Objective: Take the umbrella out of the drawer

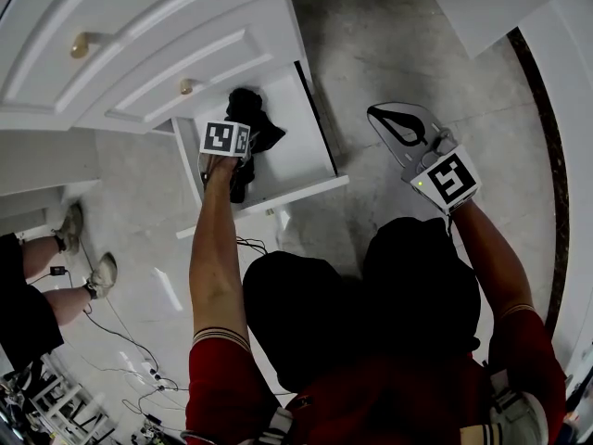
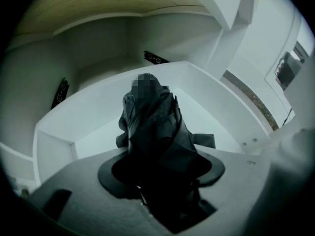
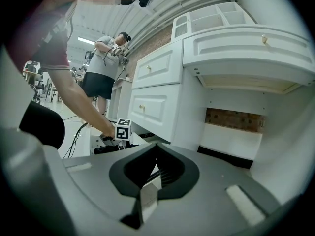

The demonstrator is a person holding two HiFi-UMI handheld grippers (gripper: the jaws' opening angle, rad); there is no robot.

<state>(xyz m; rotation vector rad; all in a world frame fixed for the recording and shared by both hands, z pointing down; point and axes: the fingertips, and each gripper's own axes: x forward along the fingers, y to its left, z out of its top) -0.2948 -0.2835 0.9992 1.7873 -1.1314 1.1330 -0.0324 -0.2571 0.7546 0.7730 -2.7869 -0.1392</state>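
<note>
A black folded umbrella (image 1: 252, 111) lies in the pulled-out bottom drawer (image 1: 301, 191) of the white cabinet. My left gripper (image 1: 237, 163) points steeply down into the drawer under its marker cube. In the left gripper view the umbrella (image 2: 150, 122) fills the gap, and my left gripper (image 2: 160, 154) has both jaws against its dark fabric. The drawer's white walls (image 2: 98, 107) surround it. My right gripper (image 1: 374, 112) hovers over the floor right of the drawer. It holds nothing, and in its own view my right gripper (image 3: 156, 146) has its tips together.
Two shut drawers with brass knobs (image 1: 82, 44) sit above the open one. Someone's legs (image 1: 56, 276) and floor cables (image 1: 139, 350) are at the left. Another person (image 3: 106, 68) stands farther back. A white counter with a brick-backed recess (image 3: 236, 122) is to the right.
</note>
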